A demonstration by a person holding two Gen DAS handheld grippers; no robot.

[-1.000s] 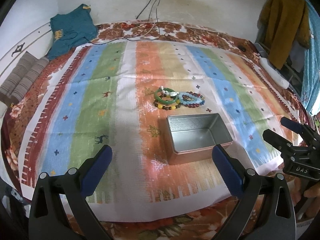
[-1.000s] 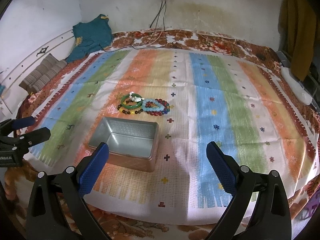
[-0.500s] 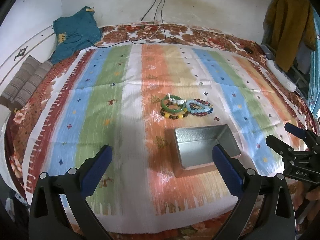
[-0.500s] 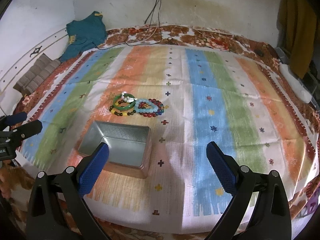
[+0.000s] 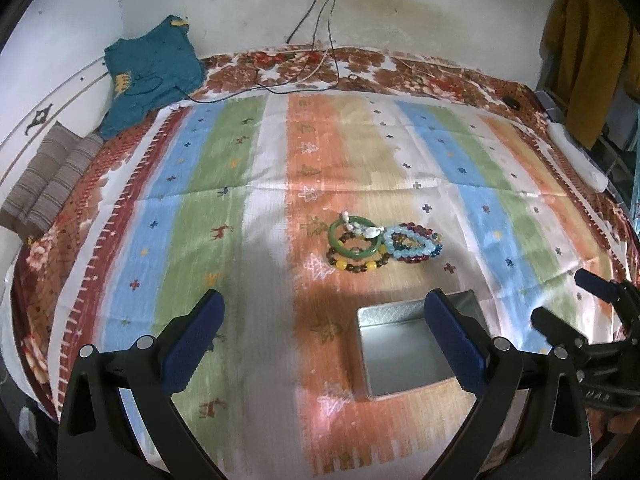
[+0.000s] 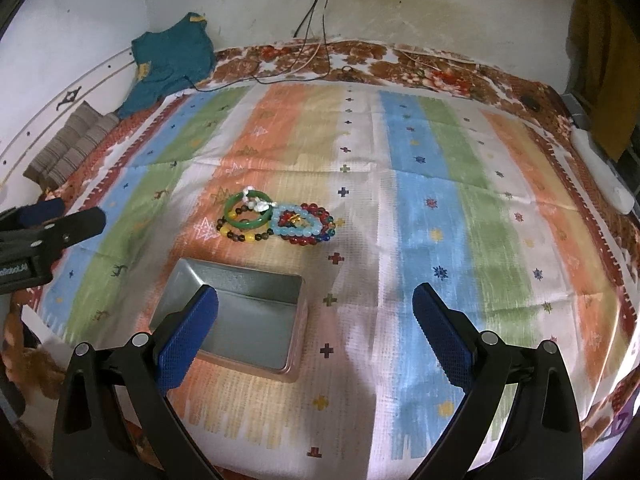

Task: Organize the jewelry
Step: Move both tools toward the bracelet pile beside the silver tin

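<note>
A pile of bracelets lies on the striped cloth: a green bangle [image 5: 352,240] [image 6: 246,216] with a white charm, a brown-and-yellow bead bracelet [image 5: 356,266] [image 6: 240,235], a light blue bead bracelet [image 5: 412,242] [image 6: 298,224] and a dark red bead bracelet [image 6: 316,210]. An empty silver tin [image 5: 404,356] [image 6: 240,312] sits in front of them. My left gripper [image 5: 324,344] is open and empty, well short of the pile; it also shows in the right wrist view [image 6: 60,218]. My right gripper [image 6: 316,336] is open and empty over the tin's right side; it also shows in the left wrist view [image 5: 568,300].
The striped cloth [image 5: 200,208] covers a floral bedspread [image 5: 400,68]. A teal garment [image 5: 148,72] and striped cushions [image 5: 52,176] lie at the back left. Cables [image 5: 320,56] run from a wall socket. Clothes [image 5: 584,52] hang at the right.
Both grippers have drawn back and risen, so the tin and bracelets sit lower in the views. Both stay open and empty; nothing on the cloth has moved.
</note>
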